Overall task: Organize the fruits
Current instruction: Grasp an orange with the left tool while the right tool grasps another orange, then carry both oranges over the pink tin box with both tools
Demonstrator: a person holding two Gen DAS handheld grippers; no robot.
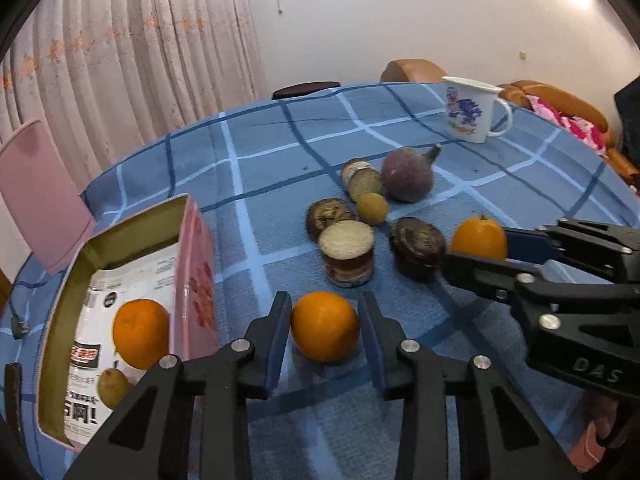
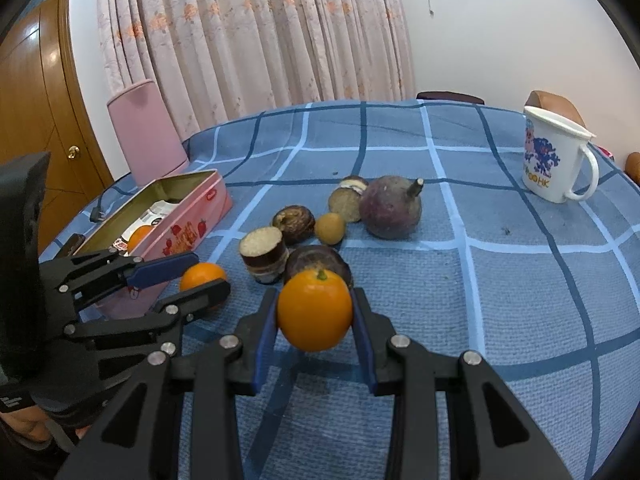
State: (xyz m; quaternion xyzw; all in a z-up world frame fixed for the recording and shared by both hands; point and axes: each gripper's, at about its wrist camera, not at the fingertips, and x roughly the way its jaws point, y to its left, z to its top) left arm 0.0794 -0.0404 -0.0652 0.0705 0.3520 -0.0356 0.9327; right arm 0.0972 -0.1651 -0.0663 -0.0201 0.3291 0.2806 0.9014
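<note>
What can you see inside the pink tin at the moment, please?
Inside the pink tin: an orange, a small yellowish-green fruit and a printed packet beneath them. The left tool's arm covers the tin's near corner.

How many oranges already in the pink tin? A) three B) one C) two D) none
B: the left wrist view shows one orange inside the pink tin, beside a small greenish fruit; the other two oranges sit between hand-held gripper fingers, outside it.
</note>
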